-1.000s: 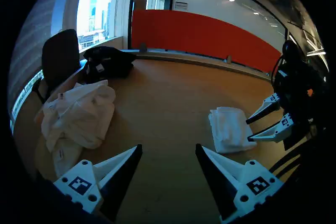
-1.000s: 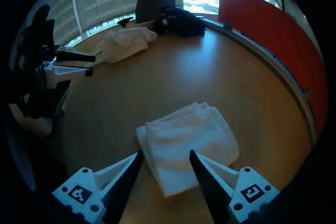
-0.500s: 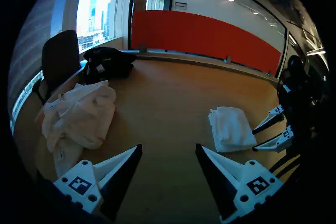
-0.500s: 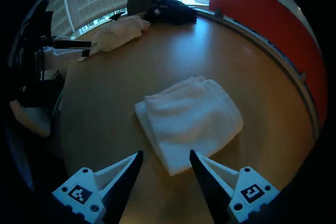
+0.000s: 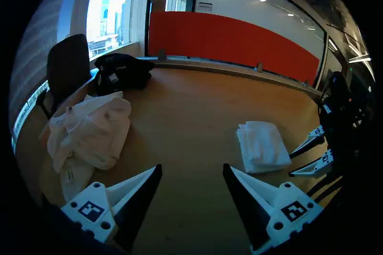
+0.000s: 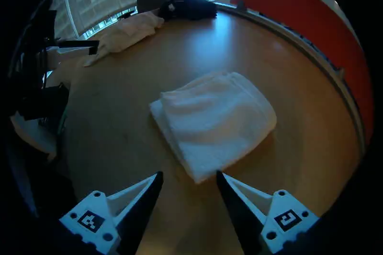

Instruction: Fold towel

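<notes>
One folded towel [image 6: 215, 123] lies flat on the table [image 5: 191, 106], on the bare wood toward the table's long edge under the red panel [image 5: 230, 39]. Shape: a thick, roughly square packet, several layers stacked at its edges, corners soft and rounded. Material reads as white terry, nubbly and matte; it should be limp and compressible.

Right gripper [image 6: 189, 173]: fingers apart, nothing between them, tips held just short of the packet's nearest corner, over the table's near side. Left gripper [image 5: 192, 166]: fingers also apart and empty, over bare table well to the side of the packet.

Judgement: folding of this piece looks complete; step in hand is release and clearing away. Next move probably calls for fetching a fresh piece from the crumpled white cloth pile [image 5: 91, 133] at the table's far corner, pinching one hem without dragging the whole heap.

Table top: smooth, glossy orange-brown wood, curved rim. A black bag [image 5: 122, 71], slumped and soft, sits at the table's far edge; a dark chair [image 5: 67, 66] stands behind that corner.
</notes>
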`<action>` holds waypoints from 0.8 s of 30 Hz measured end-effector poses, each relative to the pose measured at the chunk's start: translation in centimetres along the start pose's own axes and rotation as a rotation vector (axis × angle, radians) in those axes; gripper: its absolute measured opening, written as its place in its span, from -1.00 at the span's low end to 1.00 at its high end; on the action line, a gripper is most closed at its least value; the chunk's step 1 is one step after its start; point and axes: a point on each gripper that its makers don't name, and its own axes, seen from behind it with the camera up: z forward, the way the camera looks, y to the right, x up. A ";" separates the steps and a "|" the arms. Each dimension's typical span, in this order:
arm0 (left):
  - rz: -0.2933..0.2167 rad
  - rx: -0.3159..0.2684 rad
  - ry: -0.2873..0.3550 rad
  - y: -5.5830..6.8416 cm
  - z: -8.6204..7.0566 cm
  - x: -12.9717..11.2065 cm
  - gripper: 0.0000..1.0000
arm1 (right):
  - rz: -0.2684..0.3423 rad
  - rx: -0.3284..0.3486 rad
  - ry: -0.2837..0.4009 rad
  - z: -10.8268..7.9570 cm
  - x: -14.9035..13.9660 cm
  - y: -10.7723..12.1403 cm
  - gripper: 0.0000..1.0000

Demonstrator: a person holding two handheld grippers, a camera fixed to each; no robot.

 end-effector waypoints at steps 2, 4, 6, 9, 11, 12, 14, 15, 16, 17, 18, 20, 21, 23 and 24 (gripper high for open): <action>0.001 -0.002 -0.001 0.1 0.0 0.0 0.88 | 0.005 -0.003 -0.005 0.1 -0.2 0.1 0.66; 0.002 -0.003 -0.001 0.2 0.0 0.0 0.88 | 0.011 -0.012 -0.006 0.2 -0.3 0.2 0.62; 0.003 -0.005 -0.001 0.2 -0.1 -0.1 0.88 | 0.018 -0.021 -0.008 0.3 -0.4 0.4 0.57; 0.004 -0.006 -0.001 0.3 -0.1 -0.1 0.89 | 0.029 -0.032 -0.009 0.4 -0.4 0.6 0.42; 0.006 -0.007 -0.001 0.3 -0.1 -0.1 0.88 | 0.037 -0.035 -0.009 0.4 -0.4 0.6 0.29; 0.006 -0.007 -0.001 0.3 -0.2 -0.1 0.88 | 0.039 -0.036 -0.009 0.4 -0.5 0.6 0.21; 0.006 -0.007 -0.001 0.3 -0.2 -0.1 0.88 | 0.043 -0.039 -0.010 0.5 -0.5 0.7 0.06; 0.006 -0.007 -0.001 0.3 -0.2 -0.1 0.88 | 0.046 -0.042 -0.010 0.6 -0.6 0.7 -0.01; 0.005 -0.007 -0.001 0.3 -0.2 -0.1 0.88 | 0.048 -0.045 -0.009 0.6 -0.6 0.8 -0.08; 0.005 -0.007 0.000 0.3 -0.2 -0.1 0.88 | 0.050 -0.048 -0.008 0.6 -0.6 0.9 -0.13; 0.005 -0.007 -0.001 0.3 -0.2 -0.2 0.88 | 0.054 -0.048 -0.007 0.6 -0.6 0.9 -0.17; 0.005 -0.007 -0.002 0.3 -0.2 -0.2 0.88 | 0.062 -0.049 -0.003 0.6 -0.5 0.9 -0.20; 0.005 -0.007 -0.002 0.3 -0.2 -0.3 0.88 | 0.066 -0.050 -0.002 0.6 -0.5 1.0 -0.20; 0.006 -0.008 -0.003 0.3 -0.3 -0.3 0.89 | 0.071 -0.052 -0.001 0.6 -0.5 1.0 -0.21; 0.006 -0.008 -0.004 0.3 -0.2 -0.4 0.88 | 0.074 -0.053 0.000 0.6 -0.6 1.0 -0.22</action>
